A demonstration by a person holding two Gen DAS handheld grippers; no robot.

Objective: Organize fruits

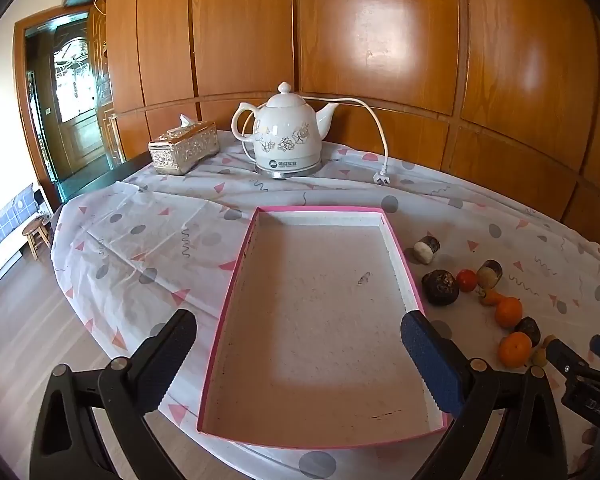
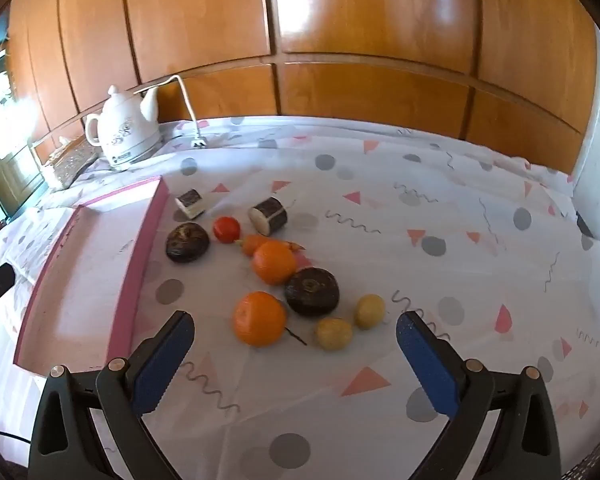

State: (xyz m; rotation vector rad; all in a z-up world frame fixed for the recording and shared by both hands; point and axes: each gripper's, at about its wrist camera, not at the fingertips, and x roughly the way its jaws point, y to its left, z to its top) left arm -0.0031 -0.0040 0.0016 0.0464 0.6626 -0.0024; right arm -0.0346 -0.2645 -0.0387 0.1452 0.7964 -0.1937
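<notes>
An empty pink-rimmed tray lies on the patterned tablecloth; it also shows in the right wrist view. My left gripper is open and empty, hovering over the tray's near half. My right gripper is open and empty, just in front of the fruit; it also shows in the left wrist view. Between its fingers lie an orange and two small yellow fruits. Behind them are a dark round fruit, a second orange, a red tomato, another dark fruit and two cut cane pieces.
A white ceramic kettle with its cord and plug stands at the back of the table. A silver tissue box stands left of it. Wooden wall panels run behind. The table's left edge drops to the floor, where a small stool stands.
</notes>
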